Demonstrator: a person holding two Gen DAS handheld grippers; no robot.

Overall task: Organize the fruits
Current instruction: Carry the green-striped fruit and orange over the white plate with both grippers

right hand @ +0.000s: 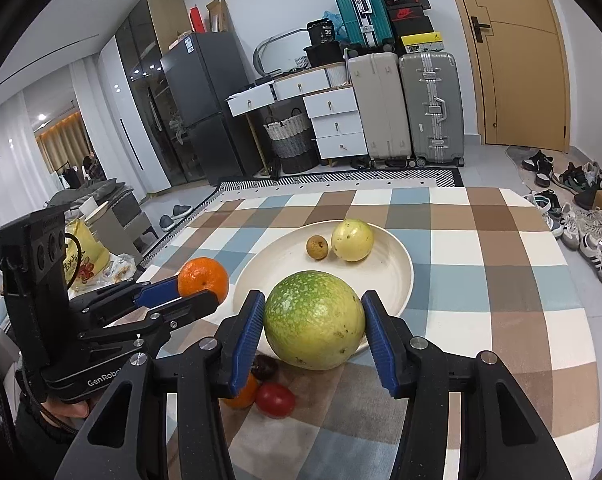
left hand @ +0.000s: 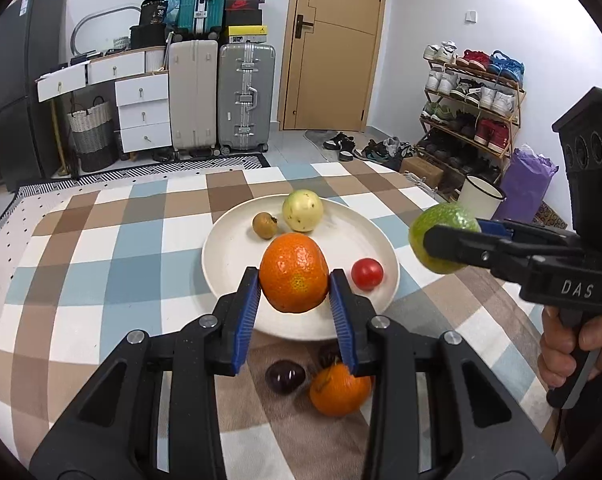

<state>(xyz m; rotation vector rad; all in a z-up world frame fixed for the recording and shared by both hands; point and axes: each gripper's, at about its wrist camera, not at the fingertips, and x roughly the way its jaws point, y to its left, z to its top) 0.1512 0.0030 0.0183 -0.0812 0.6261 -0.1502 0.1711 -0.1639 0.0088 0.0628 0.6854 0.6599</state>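
Note:
My left gripper (left hand: 293, 292) is shut on an orange (left hand: 293, 273) and holds it above the near rim of a cream plate (left hand: 229, 248). My right gripper (right hand: 313, 328) is shut on a green fruit (right hand: 315, 320), held above the plate's (right hand: 401, 272) near right edge; it also shows in the left wrist view (left hand: 441, 236). On the plate lie a pale yellow fruit (left hand: 303, 210), a small brown fruit (left hand: 264, 225) and a red tomato (left hand: 366, 273). On the cloth near me lie a second orange (left hand: 339, 390) and two dark fruits (left hand: 285, 376).
The checked tablecloth (left hand: 101, 264) covers the table. A white enamel mug (left hand: 481, 196) stands at the table's right edge. Suitcases (left hand: 245, 100), drawers and a shoe rack (left hand: 469, 112) stand beyond on the floor.

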